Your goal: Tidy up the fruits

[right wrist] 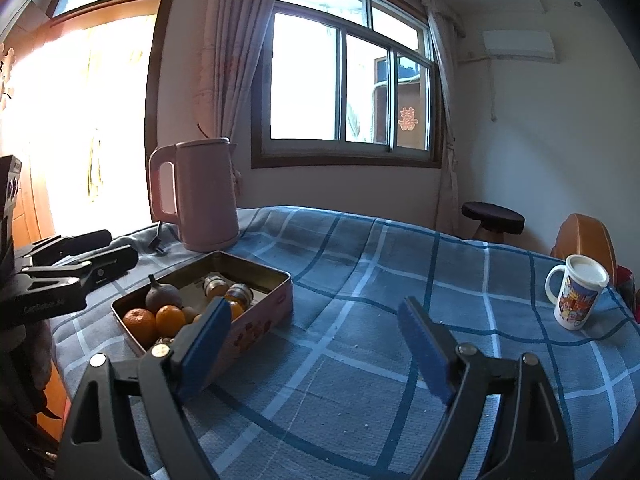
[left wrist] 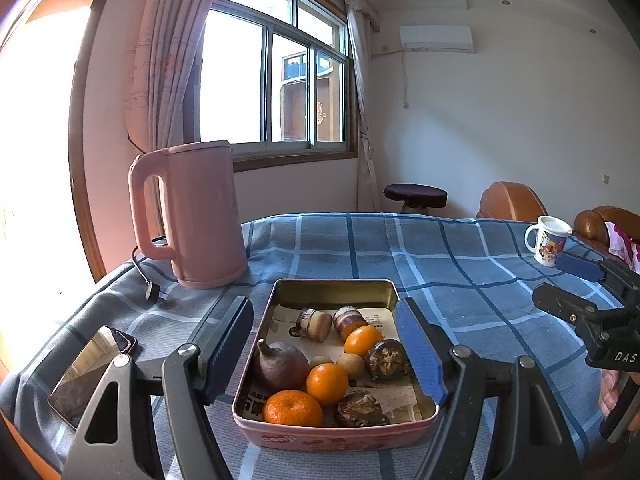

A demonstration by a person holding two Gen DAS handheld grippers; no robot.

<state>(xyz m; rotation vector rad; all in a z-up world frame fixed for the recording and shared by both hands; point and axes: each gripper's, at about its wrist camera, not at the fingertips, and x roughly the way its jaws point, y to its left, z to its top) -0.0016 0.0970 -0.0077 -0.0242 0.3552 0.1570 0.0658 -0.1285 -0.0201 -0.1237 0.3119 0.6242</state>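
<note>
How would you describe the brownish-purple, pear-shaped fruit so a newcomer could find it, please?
On the blue checked tablecloth, in front of the pink kettle, sits a pink-sided metal tin of fruit. The brownish-purple fruit lies at its left wall, the largest piece, with a pointed stem end, unlike the round oranges beside it.

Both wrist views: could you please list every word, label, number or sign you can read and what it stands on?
"DAS": white letters on the right claw's black body.
"囍": red paper sign on the window.
Pink tin: red lettering on the front wall, too blurred to read.
Paper lining inside the tin: print too small.
Mug: cartoon picture, no legible text.
Left claw's body: faint lettering, unreadable.
</note>
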